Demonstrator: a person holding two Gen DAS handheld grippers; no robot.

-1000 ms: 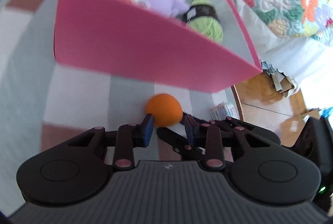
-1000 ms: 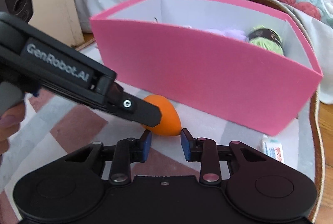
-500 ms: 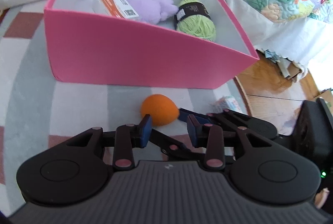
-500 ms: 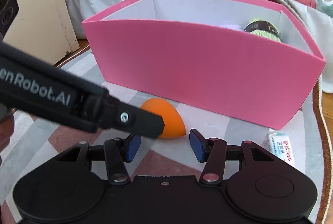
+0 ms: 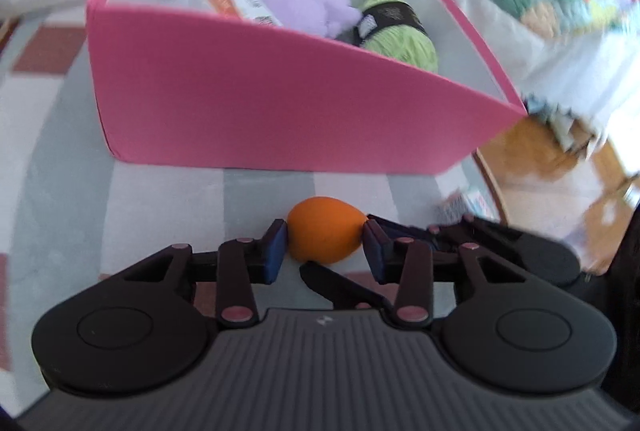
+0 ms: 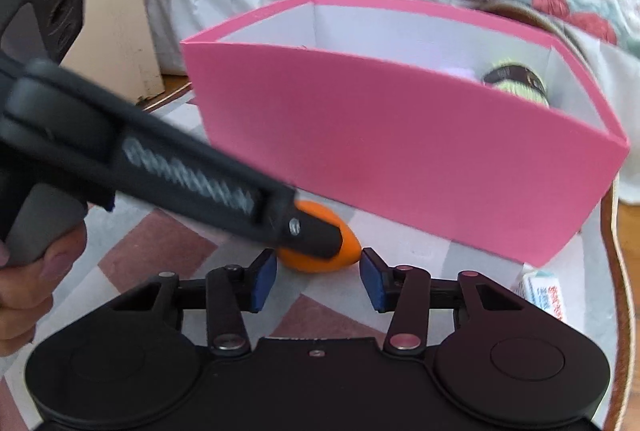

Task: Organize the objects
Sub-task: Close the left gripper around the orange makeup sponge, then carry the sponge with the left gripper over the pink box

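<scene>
The orange egg-shaped sponge (image 5: 325,234) lies on the patterned rug (image 5: 160,199), just in front of the pink box (image 5: 256,103), at about 6 o'clock from the middle of the box's near wall. The left tongs (image 5: 325,245) bracket it: both blue pads (image 5: 276,245) sit against its sides or very nearly so, and I read them as just taking hold of it, though the blur leaves firm contact uncertain. In the right wrist view the right tongs (image 6: 318,279) stand released, their pads spread wide and apart from the sponge (image 6: 348,247), which sits at 12 o'clock from them, partly hidden under the left tool's finger.

The sponge looks light and soft, likely a foam blender that squashes under pressure and springs back. Its matte skin should give decent friction, but the tapered end at 3 o'clock could squirt out of a pinch. The best hold seems to be across the fat middle, with gentle force.

Inside the box, a green yarn ball (image 5: 400,35) sits at 2 o'clock, a lilac plush (image 5: 308,11) beside it, and an orange-labelled packet (image 5: 236,1) at 11 o'clock. A small printed packet (image 6: 544,291) lies on the rug at 4 o'clock.
</scene>
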